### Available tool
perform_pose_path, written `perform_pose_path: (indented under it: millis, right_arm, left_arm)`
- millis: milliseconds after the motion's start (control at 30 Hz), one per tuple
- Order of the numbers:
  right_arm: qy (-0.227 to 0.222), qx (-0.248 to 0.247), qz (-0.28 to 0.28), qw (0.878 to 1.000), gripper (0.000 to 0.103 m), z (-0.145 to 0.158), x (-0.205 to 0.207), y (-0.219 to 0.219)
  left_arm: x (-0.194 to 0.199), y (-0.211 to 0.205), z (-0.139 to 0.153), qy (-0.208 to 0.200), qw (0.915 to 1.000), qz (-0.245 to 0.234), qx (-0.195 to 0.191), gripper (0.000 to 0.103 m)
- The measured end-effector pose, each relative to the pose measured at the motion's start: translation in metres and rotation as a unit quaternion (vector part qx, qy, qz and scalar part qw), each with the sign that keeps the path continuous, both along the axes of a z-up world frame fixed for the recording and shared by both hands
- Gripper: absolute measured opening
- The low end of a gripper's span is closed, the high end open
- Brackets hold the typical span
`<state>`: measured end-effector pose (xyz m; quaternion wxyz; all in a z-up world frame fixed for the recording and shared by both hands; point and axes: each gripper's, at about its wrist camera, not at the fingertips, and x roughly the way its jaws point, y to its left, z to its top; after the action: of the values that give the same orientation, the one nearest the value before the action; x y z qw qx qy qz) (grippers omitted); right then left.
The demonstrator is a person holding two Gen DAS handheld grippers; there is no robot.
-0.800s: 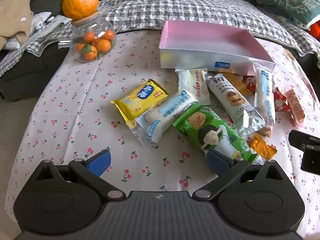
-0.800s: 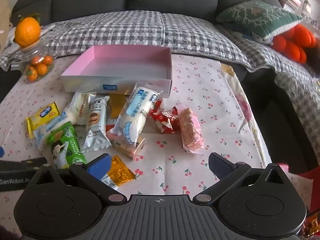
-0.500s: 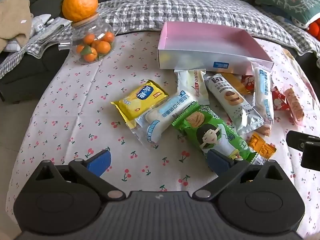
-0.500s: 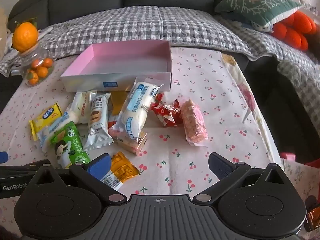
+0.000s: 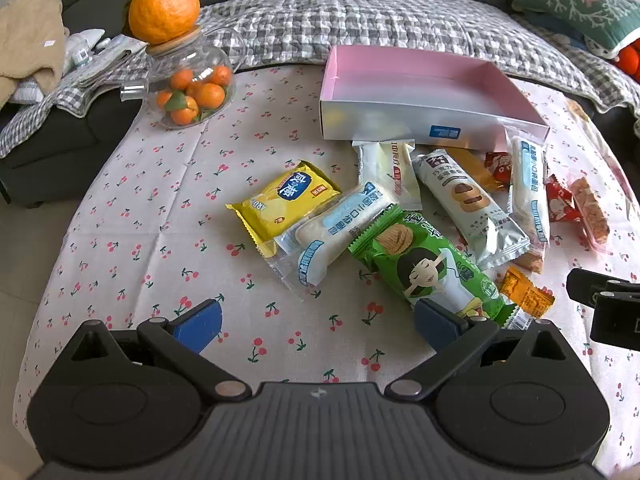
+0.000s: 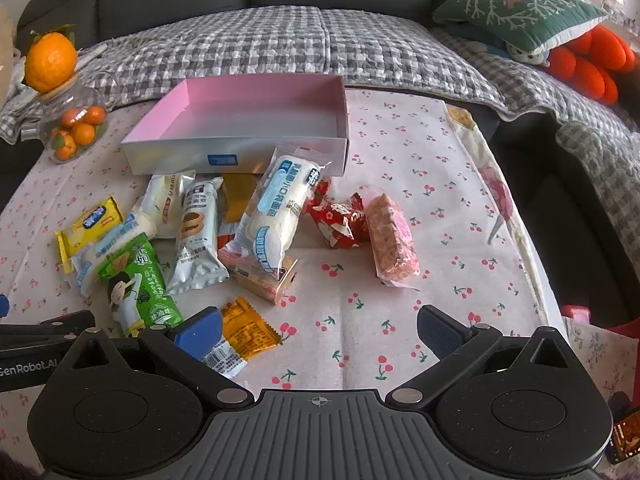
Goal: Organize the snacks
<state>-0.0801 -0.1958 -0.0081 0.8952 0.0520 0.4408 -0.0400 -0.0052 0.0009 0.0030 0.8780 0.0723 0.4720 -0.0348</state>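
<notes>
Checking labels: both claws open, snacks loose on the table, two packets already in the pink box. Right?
Not quite. The pink box holds nothing yet; the right wrist view shows its floor bare. The rest stands: left claw and right claw are open, and the snacks lie loose on the table.

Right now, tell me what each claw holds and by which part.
Nothing. The left claw and right claw are both open and empty above the tablecloth; the snacks lie untouched.

Bare tablecloth (image 6: 360, 280) ahead of right tool (image 6: 318, 326); snack pile (image 6: 192, 232) seemingly crowding left.
</notes>
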Motion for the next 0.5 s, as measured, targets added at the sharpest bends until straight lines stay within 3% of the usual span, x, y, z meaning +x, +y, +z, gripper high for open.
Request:
perform_pose_path:
  millis: [500]
  right_arm:
    - [-0.001,-0.002,0.001,1.000,0.103,-0.0003,-0.0004,0.0010]
  left_arm:
    - [-0.0001,0.0011,0.0001,-0.001,1.0000,-0.001,0.000,0.102]
